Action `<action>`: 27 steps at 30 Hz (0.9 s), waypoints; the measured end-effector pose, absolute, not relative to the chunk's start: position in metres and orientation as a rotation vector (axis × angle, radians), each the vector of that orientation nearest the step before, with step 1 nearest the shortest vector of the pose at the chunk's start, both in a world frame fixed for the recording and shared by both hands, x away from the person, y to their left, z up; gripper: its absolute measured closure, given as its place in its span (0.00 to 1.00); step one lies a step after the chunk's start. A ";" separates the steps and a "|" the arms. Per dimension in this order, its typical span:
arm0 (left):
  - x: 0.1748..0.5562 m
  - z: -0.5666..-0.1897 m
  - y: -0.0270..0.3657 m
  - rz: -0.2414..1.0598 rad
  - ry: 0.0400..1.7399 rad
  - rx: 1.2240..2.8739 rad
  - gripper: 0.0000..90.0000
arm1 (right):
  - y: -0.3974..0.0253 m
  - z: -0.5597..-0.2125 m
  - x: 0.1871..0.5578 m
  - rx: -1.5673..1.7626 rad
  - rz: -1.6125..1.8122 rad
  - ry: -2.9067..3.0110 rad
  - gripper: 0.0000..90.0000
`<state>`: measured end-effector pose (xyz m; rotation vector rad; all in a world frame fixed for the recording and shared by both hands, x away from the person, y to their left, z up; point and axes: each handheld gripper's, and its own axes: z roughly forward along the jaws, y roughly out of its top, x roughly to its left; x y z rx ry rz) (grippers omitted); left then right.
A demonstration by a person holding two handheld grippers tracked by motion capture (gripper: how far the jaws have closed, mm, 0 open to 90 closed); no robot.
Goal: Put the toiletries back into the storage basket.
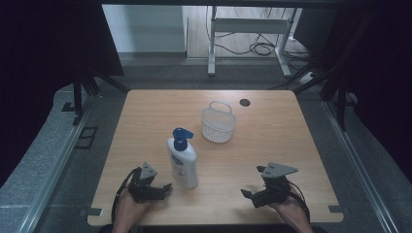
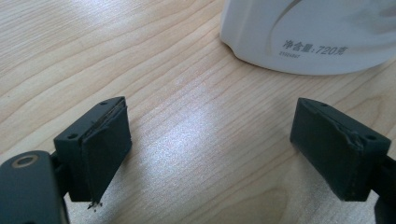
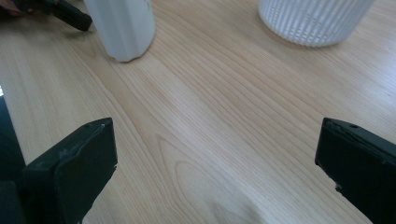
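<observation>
My left tool [image 1: 163,188] sits low on the table [image 1: 272,141], jaws wide, just beside the pump bottle [image 1: 183,162], which stands upright near the front edge. My right tool [image 1: 248,195] gapes wide too, well apart from it; the white basket [image 1: 218,125] beyond looks empty, though I can't be sure.

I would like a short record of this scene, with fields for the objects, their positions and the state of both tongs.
bottle: white pump bottle with blue pump, upright, near the table's front left
basket: white basket, upright, behind and right of the bottle
left tongs: left gripper open, close beside the bottle's base, apart from it
right tongs: right gripper open, holding nothing
surface: wooden table
</observation>
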<state>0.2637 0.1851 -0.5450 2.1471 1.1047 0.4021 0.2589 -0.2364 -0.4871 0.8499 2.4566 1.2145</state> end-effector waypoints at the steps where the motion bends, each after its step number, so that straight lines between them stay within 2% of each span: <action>1: 0.264 -0.545 0.185 0.403 1.103 2.153 0.13 | -0.234 -0.487 0.259 0.842 1.218 2.460 0.00; 27: 0.264 -0.545 0.185 0.403 1.105 2.147 0.13 | -0.174 -0.476 0.270 0.719 1.292 2.534 0.00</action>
